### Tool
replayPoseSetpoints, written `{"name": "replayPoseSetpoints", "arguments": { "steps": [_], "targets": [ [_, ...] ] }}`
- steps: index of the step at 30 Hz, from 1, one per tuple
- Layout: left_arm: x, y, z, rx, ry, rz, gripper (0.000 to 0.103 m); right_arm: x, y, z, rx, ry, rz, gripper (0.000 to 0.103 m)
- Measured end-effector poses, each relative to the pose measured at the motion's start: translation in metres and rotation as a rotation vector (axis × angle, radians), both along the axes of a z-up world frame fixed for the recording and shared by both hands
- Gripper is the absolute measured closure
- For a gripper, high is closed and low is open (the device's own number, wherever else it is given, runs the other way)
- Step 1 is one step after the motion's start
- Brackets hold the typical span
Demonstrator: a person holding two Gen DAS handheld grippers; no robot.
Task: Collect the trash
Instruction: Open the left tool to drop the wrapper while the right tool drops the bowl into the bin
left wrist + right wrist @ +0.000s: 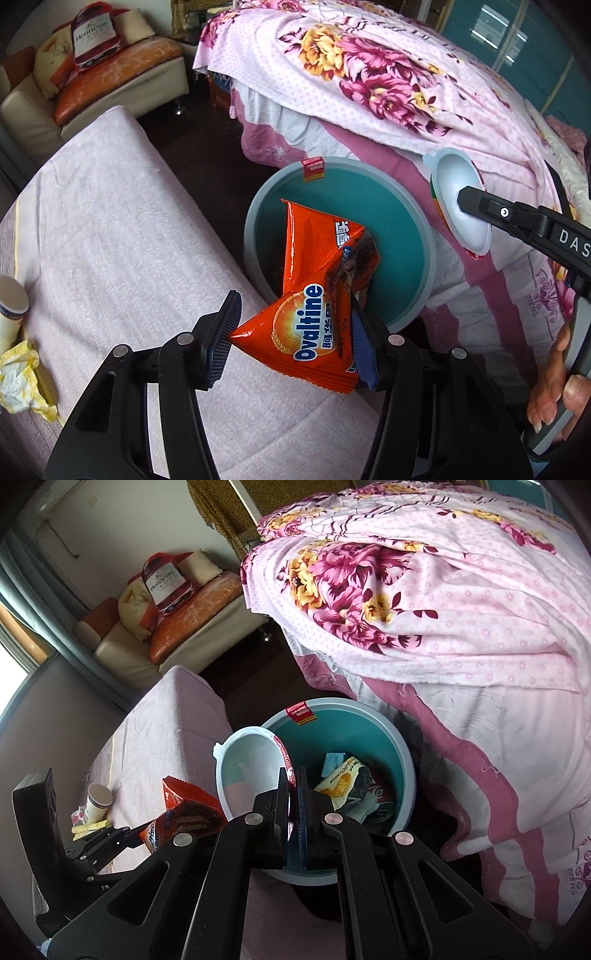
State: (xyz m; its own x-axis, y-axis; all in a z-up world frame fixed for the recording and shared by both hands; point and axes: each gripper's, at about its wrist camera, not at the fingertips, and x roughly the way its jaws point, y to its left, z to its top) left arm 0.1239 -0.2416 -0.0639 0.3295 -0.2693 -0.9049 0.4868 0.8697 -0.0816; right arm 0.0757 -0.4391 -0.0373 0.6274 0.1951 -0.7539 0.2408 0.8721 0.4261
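- One orange foil Ovaltine wrapper [314, 295], crumpled, sits between the fingers of the left gripper [291, 339]; the fingers stand apart, and only the right-hand finger [364, 354] touches the wrapper.
- One white plastic cup with a red-printed rim [251, 771] is clamped at its rim by the right gripper [293, 812], fingers pressed together on it.
- One round teal bin with a grey rim [369, 734] stands on the floor between the pink padded bench [110, 221] and the bed under a floral pink blanket [443, 609]; both held items hang over it.
- Several crumpled wrappers [347, 786] lie inside the bin.
- One paper cup [11, 310] and one crumpled yellow paper wad [22, 380] sit at the bench's left edge.
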Motion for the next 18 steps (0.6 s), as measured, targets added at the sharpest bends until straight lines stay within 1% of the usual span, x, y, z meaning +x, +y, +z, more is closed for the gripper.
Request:
{"name": "replayPoseSetpoints", "arguments": {
  "steps": [4, 6, 7, 8, 11, 14, 18],
  "targets": [
    [0.006, -0.006, -0.004, -0.001, 0.006, -0.002, 0.046, 0.002, -0.001, -0.002, -0.005, 0.013, -0.009, 0.099],
    [0.009, -0.008, -0.005, -0.002, 0.010, -0.001, 0.041, 0.003, -0.003, -0.004, -0.008, 0.020, -0.015, 0.099],
    [0.011, -0.008, -0.006, -0.001, 0.012, 0.004, 0.035, 0.004, -0.003, -0.005, -0.009, 0.023, -0.017, 0.099],
    [0.012, -0.007, -0.007, 0.001, 0.013, 0.013, 0.026, 0.004, -0.002, -0.005, -0.010, 0.025, -0.018, 0.099],
    [0.014, -0.002, -0.008, -0.003, 0.011, 0.033, 0.017, 0.006, -0.002, -0.006, -0.013, 0.032, -0.020, 0.099],
    [0.016, 0.006, -0.011, -0.008, 0.029, 0.054, 0.015, 0.010, 0.000, -0.008, -0.019, 0.041, -0.016, 0.099],
    [0.017, 0.023, -0.011, -0.034, 0.048, 0.092, 0.015, 0.014, 0.005, -0.009, -0.025, 0.049, -0.008, 0.099]
  ]
}}
